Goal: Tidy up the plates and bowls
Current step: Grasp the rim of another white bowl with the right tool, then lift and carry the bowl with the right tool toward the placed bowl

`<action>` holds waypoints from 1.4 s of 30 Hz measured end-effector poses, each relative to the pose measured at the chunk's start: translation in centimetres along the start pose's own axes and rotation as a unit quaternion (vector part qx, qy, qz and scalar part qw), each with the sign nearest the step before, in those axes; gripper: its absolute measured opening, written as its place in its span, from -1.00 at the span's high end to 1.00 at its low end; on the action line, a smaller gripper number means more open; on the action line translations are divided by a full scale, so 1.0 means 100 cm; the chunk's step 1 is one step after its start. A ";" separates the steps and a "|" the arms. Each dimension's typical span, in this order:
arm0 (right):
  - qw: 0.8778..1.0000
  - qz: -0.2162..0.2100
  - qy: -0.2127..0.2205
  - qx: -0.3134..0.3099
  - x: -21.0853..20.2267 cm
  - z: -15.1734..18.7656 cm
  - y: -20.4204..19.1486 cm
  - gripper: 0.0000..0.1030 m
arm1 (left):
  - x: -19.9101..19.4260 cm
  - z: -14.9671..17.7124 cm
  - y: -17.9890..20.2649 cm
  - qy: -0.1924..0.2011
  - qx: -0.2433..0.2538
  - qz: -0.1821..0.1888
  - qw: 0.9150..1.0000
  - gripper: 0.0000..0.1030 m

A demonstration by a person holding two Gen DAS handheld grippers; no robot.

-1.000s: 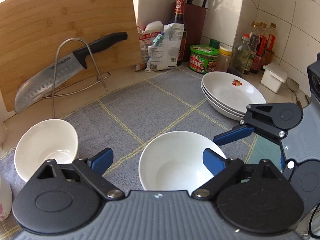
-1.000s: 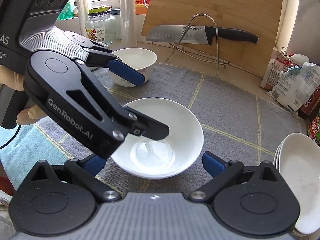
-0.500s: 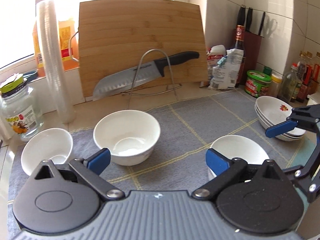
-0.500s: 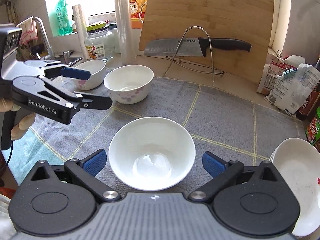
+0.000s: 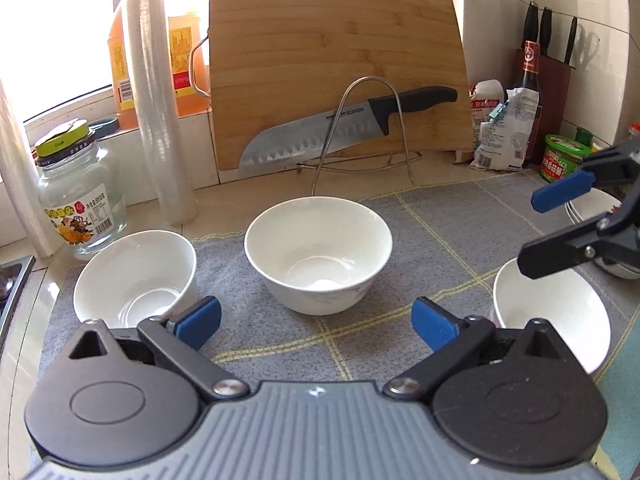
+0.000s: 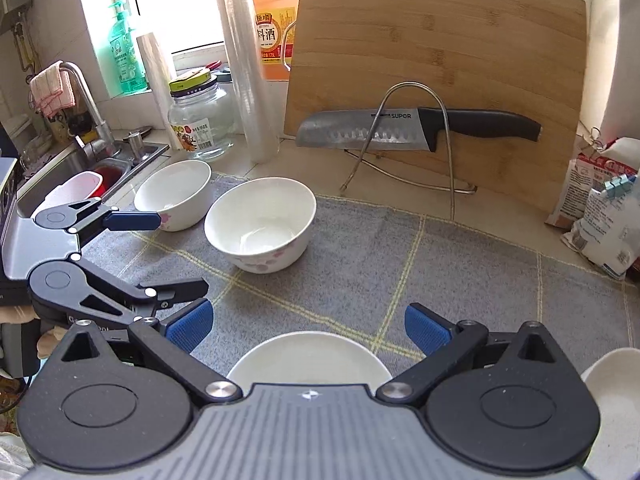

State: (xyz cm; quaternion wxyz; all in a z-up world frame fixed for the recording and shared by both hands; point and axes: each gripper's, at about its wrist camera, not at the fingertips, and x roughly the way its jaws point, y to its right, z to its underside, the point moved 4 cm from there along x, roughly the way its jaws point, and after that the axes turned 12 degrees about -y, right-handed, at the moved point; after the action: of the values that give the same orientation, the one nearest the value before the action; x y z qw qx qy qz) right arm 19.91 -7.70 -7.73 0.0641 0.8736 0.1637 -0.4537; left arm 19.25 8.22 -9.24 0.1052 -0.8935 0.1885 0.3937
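Note:
Three white bowls sit on a grey mat [image 5: 420, 232]. My left gripper [image 5: 316, 322] is open and empty, just short of the middle bowl [image 5: 318, 254]; it also shows in the right wrist view [image 6: 260, 222]. The left bowl [image 5: 134, 280] lies beside my left finger and shows in the right wrist view [image 6: 174, 194]. The right bowl [image 5: 552, 316] lies under my right gripper [image 6: 308, 326], which is open and empty; that bowl's rim shows in the right wrist view [image 6: 308, 356]. A stack of plates [image 5: 592, 206] is at the far right, partly hidden.
A bamboo cutting board [image 5: 336, 80] leans at the back with a knife [image 5: 340, 130] on a wire stand. A glass jar [image 5: 76, 192], film rolls [image 5: 152, 100] and oil bottle stand back left. Bags, bottles and a knife block [image 5: 552, 80] stand back right. A sink [image 6: 80, 164] lies left.
My left gripper has swung left from the right bowl and now faces the middle bowl. My right gripper has moved in over the right bowl, which now sits low in its view.

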 end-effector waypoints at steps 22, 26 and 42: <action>0.994 -0.082 -0.065 -0.041 0.084 -0.088 -0.002 -1.00 | 0.047 -0.015 0.011 -0.005 0.019 -0.036 0.999 -0.94; 0.992 -0.091 -0.070 -0.045 0.094 -0.095 -0.003 -0.98 | 0.052 -0.016 0.009 -0.011 0.013 -0.030 0.999 -0.85; 0.989 -0.101 -0.093 -0.062 0.120 -0.108 -0.010 -0.59 | 0.056 -0.019 0.008 -0.014 0.016 -0.017 1.000 -0.69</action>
State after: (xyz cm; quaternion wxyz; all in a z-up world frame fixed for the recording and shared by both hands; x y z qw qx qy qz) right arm 34.35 -1.20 -11.20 0.0869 0.8011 0.2726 -0.5258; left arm 23.64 5.47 -12.21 0.1287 -0.8893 0.1785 0.4010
